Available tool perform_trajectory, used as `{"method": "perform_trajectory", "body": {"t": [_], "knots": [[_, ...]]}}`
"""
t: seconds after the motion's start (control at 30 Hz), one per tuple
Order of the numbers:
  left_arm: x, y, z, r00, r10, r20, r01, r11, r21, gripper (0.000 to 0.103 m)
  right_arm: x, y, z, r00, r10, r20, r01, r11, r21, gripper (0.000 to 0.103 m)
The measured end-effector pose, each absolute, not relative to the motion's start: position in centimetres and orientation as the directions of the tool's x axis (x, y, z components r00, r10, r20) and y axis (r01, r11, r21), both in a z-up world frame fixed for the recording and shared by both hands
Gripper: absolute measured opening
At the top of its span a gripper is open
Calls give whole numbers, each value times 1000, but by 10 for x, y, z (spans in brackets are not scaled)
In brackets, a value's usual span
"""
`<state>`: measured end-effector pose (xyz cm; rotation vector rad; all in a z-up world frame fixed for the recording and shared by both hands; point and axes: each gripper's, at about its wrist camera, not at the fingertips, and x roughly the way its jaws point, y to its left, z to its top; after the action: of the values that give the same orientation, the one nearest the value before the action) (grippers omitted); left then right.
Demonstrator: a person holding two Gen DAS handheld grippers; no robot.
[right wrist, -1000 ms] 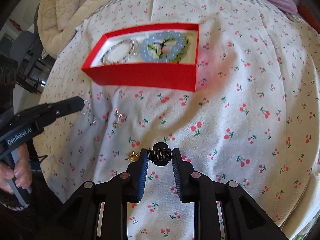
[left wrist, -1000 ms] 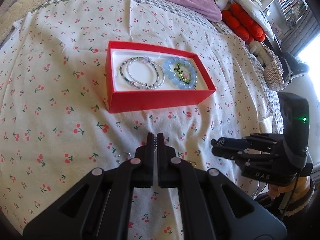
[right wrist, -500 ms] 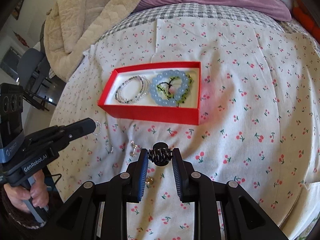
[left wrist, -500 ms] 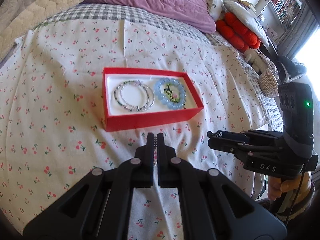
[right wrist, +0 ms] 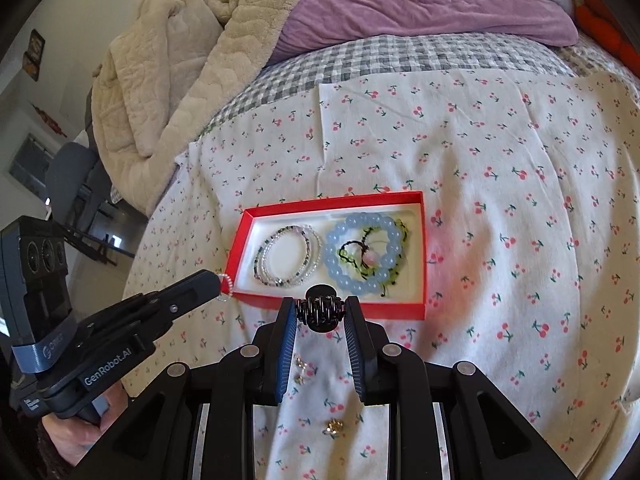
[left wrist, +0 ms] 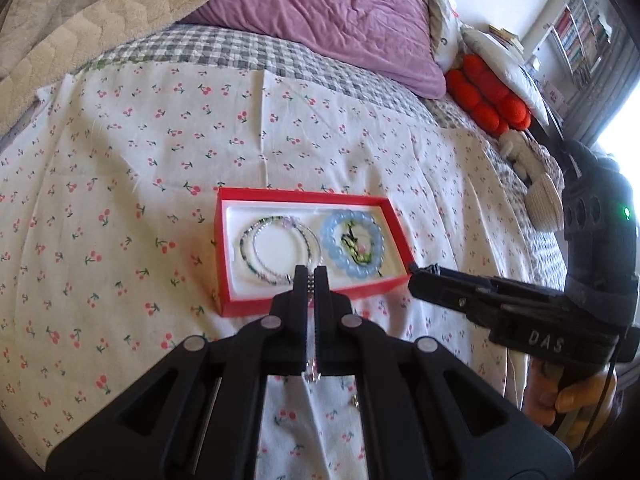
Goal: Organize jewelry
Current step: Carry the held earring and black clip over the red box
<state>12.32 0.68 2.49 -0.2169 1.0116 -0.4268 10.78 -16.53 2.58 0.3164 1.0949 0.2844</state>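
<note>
Two fisheye wrist cams, both tilted steeply down at the bed (left wrist: 120,200), facing the purple pillow (left wrist: 340,20) at the far end. Left cam looks along its own fingers from the box's (left wrist: 312,300) near-left; right gripper (left wrist: 420,276) enters at its right edge. Right cam sits just right of it, same heading; left gripper (right wrist: 216,280) enters lower left. Both views share the box (right wrist: 332,308), cherry sheet (right wrist: 520,200) and pillow, at close range.

Bracelets (right wrist: 328,252) lie in box (right wrist: 344,200) on bedspread (right wrist: 500,184).
</note>
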Motion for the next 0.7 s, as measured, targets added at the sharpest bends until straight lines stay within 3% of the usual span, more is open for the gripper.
{"method": "perform_trajectory", "body": {"t": [0.7], "knots": [[169, -8, -19, 416, -431, -801, 212, 902, -375, 3, 151, -174, -13, 427, 398, -812, -46, 906, 421, 25]]}}
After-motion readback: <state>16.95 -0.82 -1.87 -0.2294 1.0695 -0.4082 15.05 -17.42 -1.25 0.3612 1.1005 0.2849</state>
